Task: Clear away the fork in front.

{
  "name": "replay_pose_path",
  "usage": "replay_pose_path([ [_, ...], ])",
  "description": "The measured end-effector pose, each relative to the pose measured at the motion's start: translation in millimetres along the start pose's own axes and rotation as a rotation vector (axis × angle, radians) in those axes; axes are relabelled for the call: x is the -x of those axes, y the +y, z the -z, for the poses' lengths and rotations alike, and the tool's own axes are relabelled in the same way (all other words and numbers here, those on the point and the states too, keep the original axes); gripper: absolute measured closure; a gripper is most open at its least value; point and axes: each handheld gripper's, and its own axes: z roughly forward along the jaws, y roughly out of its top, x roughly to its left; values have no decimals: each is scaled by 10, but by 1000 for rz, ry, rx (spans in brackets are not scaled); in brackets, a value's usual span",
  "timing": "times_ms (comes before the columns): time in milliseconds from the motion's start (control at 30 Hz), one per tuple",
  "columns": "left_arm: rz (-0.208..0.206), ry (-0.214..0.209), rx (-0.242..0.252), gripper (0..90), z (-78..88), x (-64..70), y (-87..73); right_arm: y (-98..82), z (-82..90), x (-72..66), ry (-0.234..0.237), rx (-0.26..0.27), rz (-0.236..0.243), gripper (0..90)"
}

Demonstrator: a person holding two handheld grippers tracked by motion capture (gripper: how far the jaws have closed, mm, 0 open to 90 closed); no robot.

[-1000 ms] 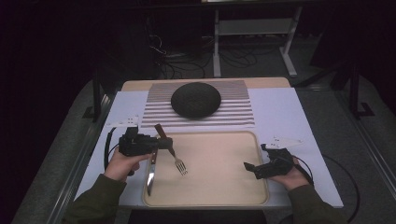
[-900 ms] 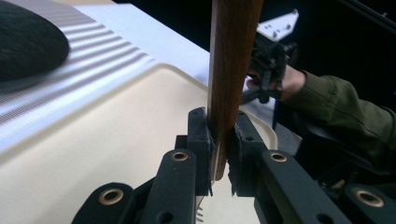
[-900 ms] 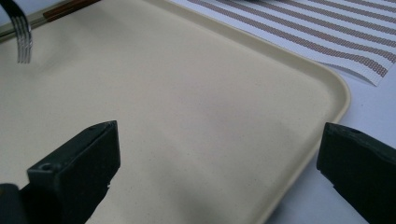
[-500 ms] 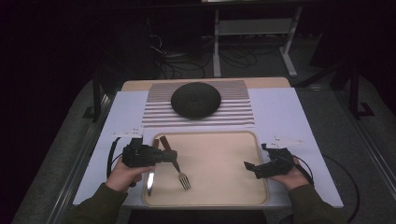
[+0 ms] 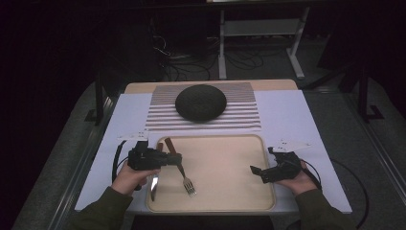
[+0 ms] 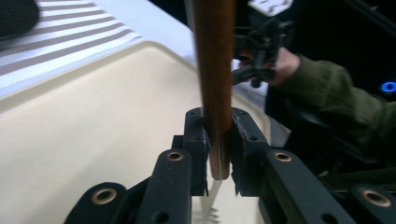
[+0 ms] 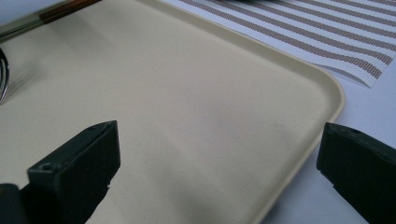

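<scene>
So the fork [image 5: 181, 168] is lying on the left part of the beige tray [image 5: 230, 203], tines toward us, and its brown wooden handle sits right between the jaws of our left gripper [image 5: 176, 157]. Those jaws have just been easing apart a bit; in the left gripper view the handle [image 6: 215, 88] runs straight up between the two pads, which sit close on either side, one looks to be touching, and we honestly can't tell if they still squeeze it. That view also catches our other hand across the tray, plus the fork tines blurry at the bottom. The high view adds a knife [image 5: 153, 186] lying at the tray's left rim, just beside the fork. Our right gripper [image 5: 258, 171] hovers over the tray's right edge, jaws spread wide with nothing between them; its own view gives bare tray and the rim corner. Tray sits on a white sheet [image 5: 292, 115], with a striped placemat [image 5: 244, 110] behind it carrying a dark round dome-like thing [image 5: 200, 101]. Room around is dark, with cables and a desk frame at the back.
</scene>
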Motion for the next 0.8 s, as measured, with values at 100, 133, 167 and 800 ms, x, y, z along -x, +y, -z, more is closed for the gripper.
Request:
replay_pose_path([
  [100,0,17,3,754,-16,-59,-17,0,0,1,0,-1,1,0],
  [133,0,21,5,749,-22,-79,-24,-1,-1,1,1,-1,2,0],
  [167,3,33,5,741,-27,-105,-35,-1,-3,1,1,-1,2,0],
  [800,140,114,-17,626,-81,-437,-214,2,-4,2,6,1,5,0],
])
